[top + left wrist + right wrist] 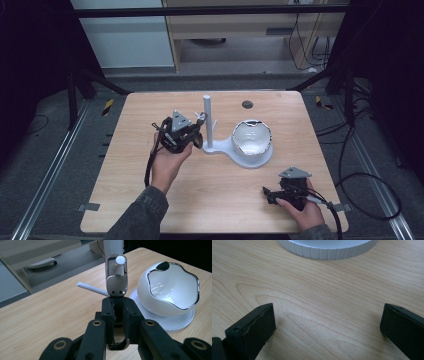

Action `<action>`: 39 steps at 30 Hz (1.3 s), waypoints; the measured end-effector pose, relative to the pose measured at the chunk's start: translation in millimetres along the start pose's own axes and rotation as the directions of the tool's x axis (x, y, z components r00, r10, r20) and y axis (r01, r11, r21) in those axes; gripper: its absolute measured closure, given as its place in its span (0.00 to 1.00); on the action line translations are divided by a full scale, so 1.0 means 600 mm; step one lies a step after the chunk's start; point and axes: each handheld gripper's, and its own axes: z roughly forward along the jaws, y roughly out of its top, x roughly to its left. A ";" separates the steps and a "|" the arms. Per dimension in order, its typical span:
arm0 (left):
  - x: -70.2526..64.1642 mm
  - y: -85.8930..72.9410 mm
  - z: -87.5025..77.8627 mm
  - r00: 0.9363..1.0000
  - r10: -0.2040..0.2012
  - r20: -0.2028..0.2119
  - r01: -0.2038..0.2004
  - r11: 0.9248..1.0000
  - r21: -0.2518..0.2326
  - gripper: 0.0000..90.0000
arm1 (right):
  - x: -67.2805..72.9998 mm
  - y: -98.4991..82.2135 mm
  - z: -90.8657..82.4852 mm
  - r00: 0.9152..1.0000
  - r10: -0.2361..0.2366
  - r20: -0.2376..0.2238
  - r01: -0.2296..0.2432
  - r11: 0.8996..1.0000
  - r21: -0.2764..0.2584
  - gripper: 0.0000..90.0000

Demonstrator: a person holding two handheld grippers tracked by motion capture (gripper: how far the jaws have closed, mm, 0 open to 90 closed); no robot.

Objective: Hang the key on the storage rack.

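Pale wooden table [150,200], dark surrounds. Left gripper [119,315] clamped on a metal clasp [116,277], its loop over a white stand [208,125] peg [120,259], long axis away from jaws. Right gripper [280,194] gapes empty, well apart near the table edge.

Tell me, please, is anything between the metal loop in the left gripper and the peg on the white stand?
Nothing visible: the left gripper holds the metal loop right at the peg, whose tip already shows through its opening.
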 end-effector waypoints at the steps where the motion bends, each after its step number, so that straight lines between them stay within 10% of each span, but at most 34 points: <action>1: 0.001 0.000 0.001 1.000 0.000 0.001 0.000 1.000 0.002 0.89 | 0.000 0.000 0.000 1.000 0.000 0.000 0.000 1.000 0.000 0.00; 39: -0.003 -0.009 0.039 0.999 -0.033 0.015 0.033 0.999 0.020 0.89 | 0.000 0.000 0.000 1.000 -0.001 0.000 0.001 1.000 0.000 0.00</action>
